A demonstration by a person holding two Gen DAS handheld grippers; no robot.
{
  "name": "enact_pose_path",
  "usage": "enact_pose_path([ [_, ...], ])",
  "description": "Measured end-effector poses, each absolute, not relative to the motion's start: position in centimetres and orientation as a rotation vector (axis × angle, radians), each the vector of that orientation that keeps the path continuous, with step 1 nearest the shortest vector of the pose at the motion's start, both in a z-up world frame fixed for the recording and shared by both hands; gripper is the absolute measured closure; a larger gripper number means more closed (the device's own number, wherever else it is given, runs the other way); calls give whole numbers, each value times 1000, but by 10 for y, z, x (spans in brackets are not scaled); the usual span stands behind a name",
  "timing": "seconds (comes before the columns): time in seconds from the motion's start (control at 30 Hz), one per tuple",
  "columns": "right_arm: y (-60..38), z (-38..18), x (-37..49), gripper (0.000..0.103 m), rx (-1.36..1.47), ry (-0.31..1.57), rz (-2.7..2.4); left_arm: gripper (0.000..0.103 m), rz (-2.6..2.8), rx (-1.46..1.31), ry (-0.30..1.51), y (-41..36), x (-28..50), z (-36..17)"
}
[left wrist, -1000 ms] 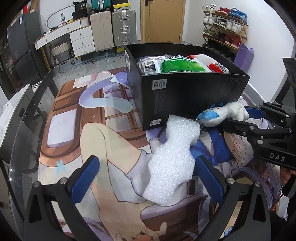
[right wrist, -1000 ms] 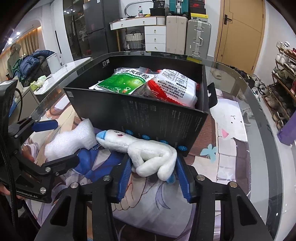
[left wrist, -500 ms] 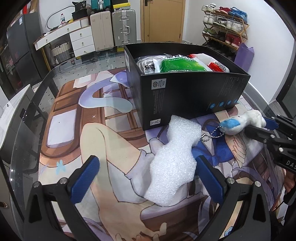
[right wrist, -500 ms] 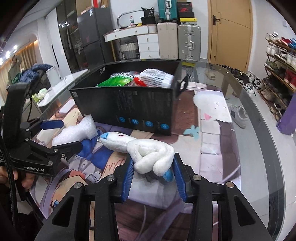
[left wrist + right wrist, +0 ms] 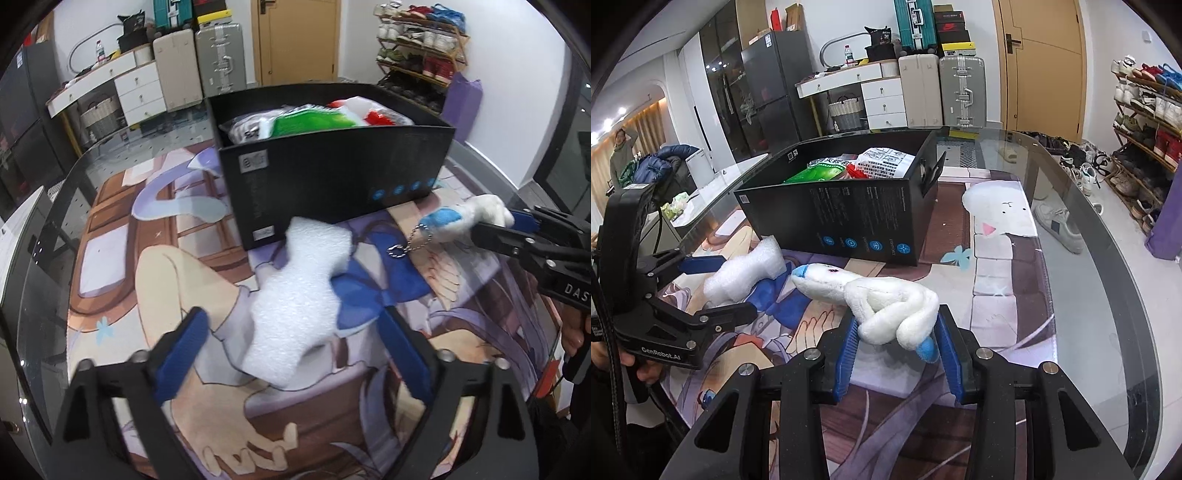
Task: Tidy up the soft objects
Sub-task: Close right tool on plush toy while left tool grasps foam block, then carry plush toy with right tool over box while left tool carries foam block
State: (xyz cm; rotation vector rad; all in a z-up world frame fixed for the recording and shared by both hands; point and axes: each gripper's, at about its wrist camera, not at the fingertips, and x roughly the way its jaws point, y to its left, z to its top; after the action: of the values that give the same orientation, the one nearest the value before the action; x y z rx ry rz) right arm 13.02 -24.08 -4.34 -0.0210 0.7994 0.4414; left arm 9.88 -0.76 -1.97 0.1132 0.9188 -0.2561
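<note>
Right wrist view: right gripper (image 5: 895,341) is clamped on the white plush toy (image 5: 882,306), raised beside the black box (image 5: 849,225). Left gripper (image 5: 291,343) stands spread around the foam piece (image 5: 295,302) on the mat (image 5: 122,295).

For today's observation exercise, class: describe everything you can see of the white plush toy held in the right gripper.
The white plush toy is a soft, fuzzy, long-bodied figure with its limbs knotted or coiled together, blue tips at both ends and a small dark mark near its head. A metal ball chain with a ring dangles from the blue head end. The right gripper clamps its coiled body between blue pads, holding it above the printed mat, in front of the black box.
</note>
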Motion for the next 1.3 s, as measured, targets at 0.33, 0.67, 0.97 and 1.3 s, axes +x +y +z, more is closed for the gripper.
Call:
enact_pose_path([
  [0.33, -237, -38, 127, 62, -22, 785, 447, 66, -258, 79, 880, 0, 88, -11],
  [0.67, -233, -29, 123, 62, -36, 757, 445, 66, -264, 47, 822, -1, 78, 16],
  [0.97, -236, -6, 120, 62, -51, 710, 423, 66, -270, 21, 753, -1, 82, 51],
  [1.3, -236, 28, 127, 62, -71, 658, 381, 65, -259, 0, 714, 3, 102, 68],
])
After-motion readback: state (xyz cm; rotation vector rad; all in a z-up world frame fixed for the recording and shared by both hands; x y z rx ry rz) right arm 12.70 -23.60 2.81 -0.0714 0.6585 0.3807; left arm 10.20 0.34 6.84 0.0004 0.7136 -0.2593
